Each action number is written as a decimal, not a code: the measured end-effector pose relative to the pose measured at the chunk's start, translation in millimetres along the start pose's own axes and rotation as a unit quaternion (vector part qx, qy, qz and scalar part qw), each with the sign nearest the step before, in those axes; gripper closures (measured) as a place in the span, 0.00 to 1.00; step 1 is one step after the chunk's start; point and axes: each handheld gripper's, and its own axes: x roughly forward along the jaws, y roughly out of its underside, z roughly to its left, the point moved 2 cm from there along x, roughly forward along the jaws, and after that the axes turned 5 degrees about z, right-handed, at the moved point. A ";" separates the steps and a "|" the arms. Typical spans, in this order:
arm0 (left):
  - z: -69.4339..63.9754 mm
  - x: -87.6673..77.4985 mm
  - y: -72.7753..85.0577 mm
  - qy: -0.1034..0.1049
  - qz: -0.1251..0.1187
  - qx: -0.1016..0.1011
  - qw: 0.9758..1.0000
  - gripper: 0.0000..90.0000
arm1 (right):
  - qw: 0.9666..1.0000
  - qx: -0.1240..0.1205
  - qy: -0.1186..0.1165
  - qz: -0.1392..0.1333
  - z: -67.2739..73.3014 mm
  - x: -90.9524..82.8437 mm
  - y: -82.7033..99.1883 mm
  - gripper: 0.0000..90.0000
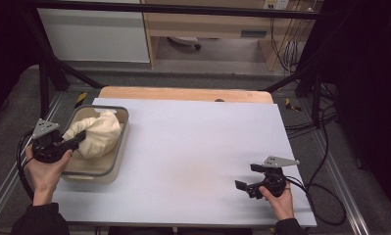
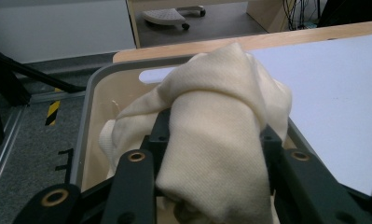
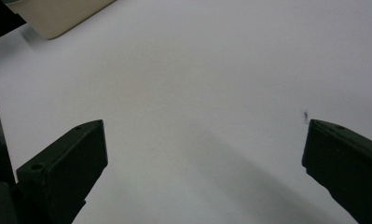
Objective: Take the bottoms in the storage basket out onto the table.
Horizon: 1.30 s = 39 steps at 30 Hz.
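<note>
Cream cloth (image 2: 221, 126) hides the bin (image 2: 88, 107) floor.

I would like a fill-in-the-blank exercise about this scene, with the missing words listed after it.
1. The left gripper is shut on a cream ____.
2. The cloth hangs over a grey-rimmed ____.
3. The jaws of the right gripper stand ____.
4. The right gripper hovers over the ____ table.

Missing words: cloth; bin; open; white

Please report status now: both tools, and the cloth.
Left tool shut on cloth, over bin. Right tool open, empty, above table. Nothing in the way.
</note>
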 end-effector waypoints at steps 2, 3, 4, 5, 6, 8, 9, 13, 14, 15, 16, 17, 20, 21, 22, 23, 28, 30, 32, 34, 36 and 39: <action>-0.2 -0.9 -0.4 0.001 -0.003 -0.002 1.000 0.68 | 1.000 0.000 0.000 0.000 0.0 0.0 0.0 0.01; 0.0 -1.4 -0.6 0.001 -0.004 -0.001 1.000 0.68 | 1.000 0.000 0.000 0.000 0.0 0.0 0.0 0.01; 0.0 -1.7 -0.7 0.002 -0.006 -0.002 1.000 0.68 | 1.000 0.000 0.000 0.000 0.0 -0.1 0.0 0.01; -0.1 -2.3 -0.9 0.003 -0.006 -0.003 1.000 0.68 | 1.000 0.000 0.000 0.000 0.0 -0.1 0.0 0.01; 0.1 -2.7 -1.0 0.003 -0.008 -0.003 1.000 0.68 | 1.000 0.000 0.000 0.000 0.0 -0.1 0.0 0.01; 0.2 -3.4 -1.3 0.004 -0.011 -0.004 1.000 0.68 | 1.000 0.000 0.000 0.000 0.0 0.0 0.0 0.01; 0.3 -4.1 -1.6 0.004 -0.013 -0.004 1.000 0.68 | 1.000 0.000 0.000 0.000 0.0 0.0 0.0 0.01; 0.3 -6.8 -2.6 0.006 -0.018 -0.007 1.000 0.68 | 1.000 0.000 0.000 0.000 0.1 0.1 0.0 0.01; 0.2 -7.3 -2.9 0.007 -0.019 -0.007 1.000 0.68 | 1.000 0.000 0.000 0.000 0.1 0.1 0.0 0.01; 0.0 -8.0 -3.2 0.007 -0.021 -0.006 1.000 0.68 | 1.000 0.000 0.000 0.000 0.1 0.1 0.0 0.01; -0.1 -9.1 -3.7 0.007 -0.022 -0.005 1.000 0.68 | 1.000 0.000 0.000 0.000 0.1 0.1 0.0 0.01; -0.4 -9.6 -3.9 0.007 -0.024 -0.006 1.000 0.68 | 1.000 0.001 0.000 0.000 0.3 0.0 0.0 0.01; -1.3 -11.6 -5.1 0.009 -0.029 -0.007 1.000 0.69 | 1.000 0.000 0.000 0.000 0.0 0.1 0.0 0.01; -1.5 -12.2 -5.4 0.010 -0.029 -0.006 1.000 0.69 | 1.000 0.002 0.000 0.000 0.2 0.1 0.0 0.01; -1.6 -12.7 -5.5 0.009 -0.030 -0.006 0.999 0.69 | 1.000 0.000 0.000 0.000 0.1 0.1 0.0 0.01; -1.6 -13.2 -5.8 0.009 -0.031 -0.006 0.999 0.69 | 1.000 0.001 0.000 0.000 0.2 0.1 0.0 0.01; -1.7 -15.6 -6.7 0.009 -0.037 -0.008 0.999 0.69 | 1.000 0.000 0.000 0.000 0.1 0.1 0.0 0.01; -1.6 -16.6 -7.0 0.010 -0.040 -0.009 0.999 0.69 | 1.000 0.001 0.000 0.000 0.1 0.1 0.0 0.01; -1.6 -18.1 -7.6 0.012 -0.044 -0.010 0.999 0.69 | 1.000 0.001 0.000 0.000 0.3 0.1 0.0 0.01; -1.7 -19.6 -8.2 0.012 -0.047 -0.009 0.999 0.69 | 1.000 0.001 0.000 0.000 0.1 0.1 0.0 0.01; -2.1 -21.1 -8.7 0.010 -0.049 -0.009 0.999 0.69 | 1.000 0.001 0.000 0.000 0.1 0.2 0.0 0.01; -2.4 -23.1 -9.7 0.010 -0.053 -0.008 0.998 0.69 | 1.000 0.000 0.000 0.000 0.1 0.0 -0.1 0.01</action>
